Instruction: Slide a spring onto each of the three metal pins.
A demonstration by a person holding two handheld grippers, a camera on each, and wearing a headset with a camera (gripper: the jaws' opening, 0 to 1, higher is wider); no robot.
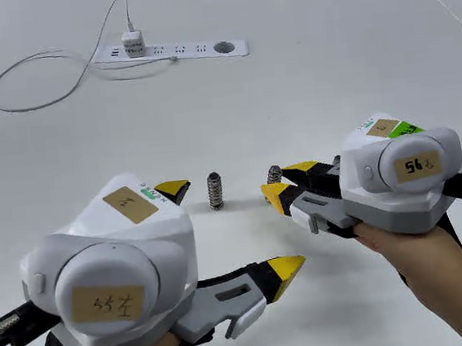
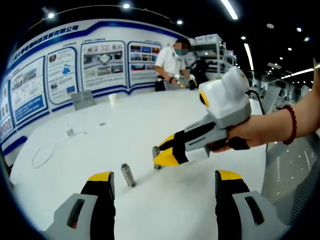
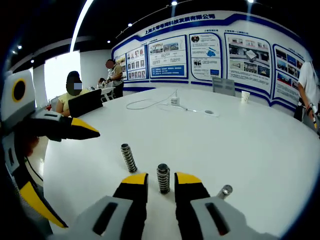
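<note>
Nearest, the left gripper [image 1: 234,226] hangs wide open. Ahead, the right gripper [image 3: 161,178], jaws narrow and apparently not pinching, brackets an upright spring-covered pin [image 3: 163,178]. A bare-looking pin [image 3: 225,190] stands just to its right, nearer this gripper.

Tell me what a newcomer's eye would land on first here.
Two white, yellow-tipped grippers dominate the head view: the left gripper gapes wide at lower left, the right gripper sits at the right. Between them on the white table stand a lone spring and a second spring, framed by the right gripper's narrowly parted jaws.
</note>
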